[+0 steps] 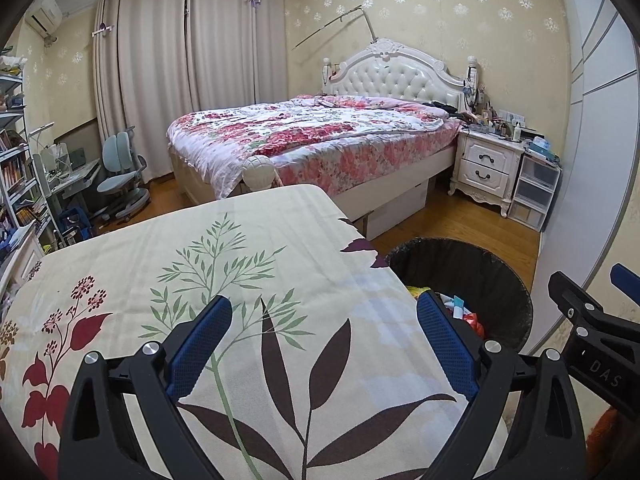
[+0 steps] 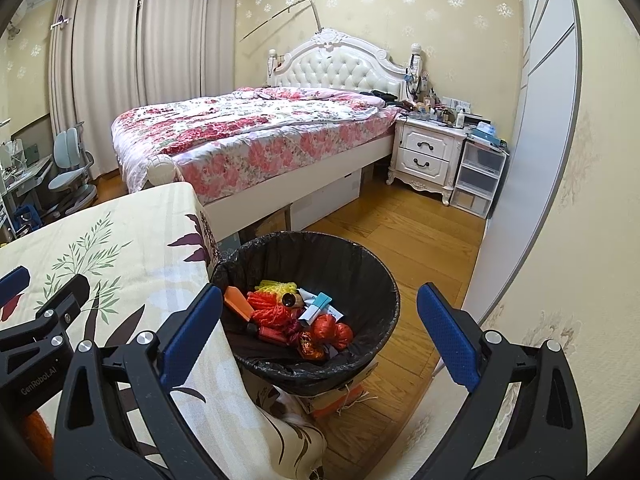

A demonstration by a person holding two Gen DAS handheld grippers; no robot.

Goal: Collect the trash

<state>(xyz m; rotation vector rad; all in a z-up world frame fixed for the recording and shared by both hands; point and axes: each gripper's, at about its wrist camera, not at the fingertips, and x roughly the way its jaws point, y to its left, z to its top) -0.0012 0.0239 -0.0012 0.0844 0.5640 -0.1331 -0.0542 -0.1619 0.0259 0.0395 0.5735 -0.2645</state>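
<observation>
With the bin point(image 2: 316, 280) full and the table point(image 1: 200, 264) bare, both grippers, left point(image 1: 324, 344) and right point(image 2: 320, 340), gape empty; collecting looks finished, so next means finding any remaining trash.

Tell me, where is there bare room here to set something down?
The leaf-print tablecloth is bare from the open left gripper out to its far edge by the bed. The wood floor between trash bin and nightstand is free. Crowded: the bin's inside and the nightstand top.

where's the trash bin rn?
The trash bin sits on the wood floor at the table's right edge, centre of the right wrist view, between the open right gripper jaws.
</observation>
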